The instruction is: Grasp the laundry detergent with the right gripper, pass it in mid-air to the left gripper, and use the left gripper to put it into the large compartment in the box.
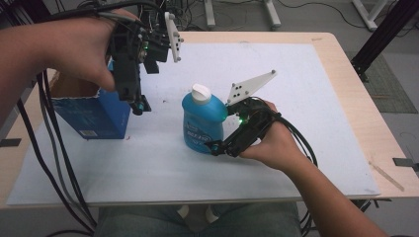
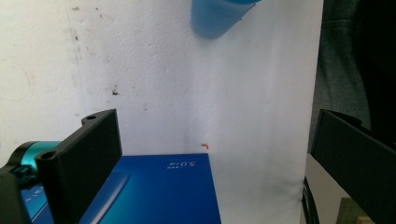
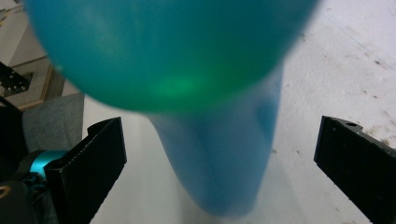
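At the left of the tabletop [image 1: 296,64] stands the open blue carton [image 1: 94,114], on the white mat [image 1: 163,158] that covers most of the surface. Our left gripper [image 1: 141,106] hangs above the carton's right edge with its jaws pointing down; in the left gripper view those jaws stand wide apart with nothing between them, the carton's blue face [image 2: 154,191] below.

Moving right, the blue bottle [image 1: 203,118] stands upright near the middle of the mat, its white cap [image 1: 200,92] on. It looks nearly full of blue liquid, so we judge it fairly heavy for its size, with weight that can slosh if tipped. The plastic wall seems smooth and somewhat yielding: a hard squeeze could dent it, and a light one could let it slide.

Our right gripper [image 1: 216,146] sits low at the bottom right of the bottle, just beside its base. In the right gripper view the jaws are spread wide, and the bottle [image 3: 187,70] looms close between and ahead of them, blurred; we cannot tell whether either jaw touches it.

We would take hold across the flatter sides of the lower body, where the bottle is widest and stiffest near the base, not at the rounded shoulder or the cap. A low, square hold should keep it upright for a lift towards the carton
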`<state>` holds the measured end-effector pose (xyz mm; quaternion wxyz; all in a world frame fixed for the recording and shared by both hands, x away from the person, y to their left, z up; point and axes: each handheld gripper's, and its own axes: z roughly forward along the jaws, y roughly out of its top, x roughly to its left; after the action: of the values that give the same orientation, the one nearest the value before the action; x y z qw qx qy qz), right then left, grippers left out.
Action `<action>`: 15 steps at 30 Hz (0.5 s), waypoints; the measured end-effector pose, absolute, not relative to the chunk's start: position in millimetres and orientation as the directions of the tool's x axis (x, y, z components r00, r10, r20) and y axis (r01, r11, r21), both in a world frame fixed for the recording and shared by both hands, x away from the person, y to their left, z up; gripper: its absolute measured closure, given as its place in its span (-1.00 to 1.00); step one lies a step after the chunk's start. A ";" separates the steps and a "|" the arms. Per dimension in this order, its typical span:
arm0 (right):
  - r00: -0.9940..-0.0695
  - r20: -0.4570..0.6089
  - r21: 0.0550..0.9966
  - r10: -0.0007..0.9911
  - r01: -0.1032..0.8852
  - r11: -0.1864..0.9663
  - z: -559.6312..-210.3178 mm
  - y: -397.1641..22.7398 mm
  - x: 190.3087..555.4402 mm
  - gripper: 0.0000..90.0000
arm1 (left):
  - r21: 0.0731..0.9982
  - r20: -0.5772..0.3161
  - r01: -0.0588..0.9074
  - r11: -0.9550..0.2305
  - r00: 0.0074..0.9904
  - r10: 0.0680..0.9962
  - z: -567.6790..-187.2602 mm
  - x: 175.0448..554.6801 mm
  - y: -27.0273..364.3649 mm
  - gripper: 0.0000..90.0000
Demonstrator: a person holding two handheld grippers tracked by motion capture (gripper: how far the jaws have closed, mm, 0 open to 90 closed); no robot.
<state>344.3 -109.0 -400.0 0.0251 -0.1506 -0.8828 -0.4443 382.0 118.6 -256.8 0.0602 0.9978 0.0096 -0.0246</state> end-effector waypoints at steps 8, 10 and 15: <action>-0.948 0.170 0.815 0.269 0.289 0.502 -409.1 -98.7 340.4 -0.92 | 0.127 -0.046 0.027 -0.992 0.999 0.021 -258.3 381.4 121.7 -0.96; -0.947 0.173 0.817 0.270 0.291 0.498 -409.9 -97.9 340.3 -0.92 | 0.126 -0.046 0.024 -0.992 0.999 0.018 -258.4 381.8 122.1 -0.96; -0.943 0.173 0.839 0.285 0.293 0.459 -412.2 -96.8 339.8 -0.88 | 0.128 -0.047 0.024 -0.991 0.999 0.018 -259.5 382.3 123.3 -0.96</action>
<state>339.8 -96.8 -412.2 0.0040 -0.1690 -0.8542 -0.4916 382.3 123.3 -259.5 0.0644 0.9976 0.0107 -0.0226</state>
